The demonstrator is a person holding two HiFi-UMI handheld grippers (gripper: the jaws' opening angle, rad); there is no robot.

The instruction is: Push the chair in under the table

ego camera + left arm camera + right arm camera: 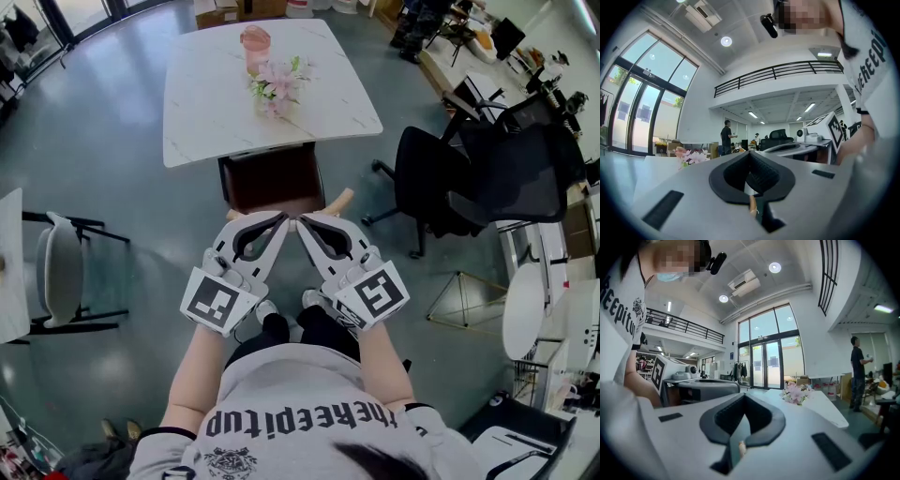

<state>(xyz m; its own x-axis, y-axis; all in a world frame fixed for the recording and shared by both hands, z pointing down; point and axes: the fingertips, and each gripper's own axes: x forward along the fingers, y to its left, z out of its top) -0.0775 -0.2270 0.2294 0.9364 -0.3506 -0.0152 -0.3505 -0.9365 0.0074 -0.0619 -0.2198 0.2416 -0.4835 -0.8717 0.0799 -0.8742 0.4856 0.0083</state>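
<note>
The brown chair (272,176) stands at the near edge of the white marble table (206,112), its seat partly under the top. A pale wooden part of the chair (341,200) sticks out at its right. A pink bottle (255,45) and pink flowers (277,86) sit on the table. My left gripper (284,218) and right gripper (302,222) are held side by side just short of the chair, tips almost meeting, touching nothing. Both are shut with nothing held. In the left gripper view the left gripper's (750,153) jaws are pressed together. The right gripper view shows the right gripper's (743,397) the same.
Black office chairs (450,178) stand to the right of the table. A grey chair (58,272) is at the left, by another white table's edge (9,262). A round white table (523,311) is at the right. A person (858,371) stands far off beyond the table.
</note>
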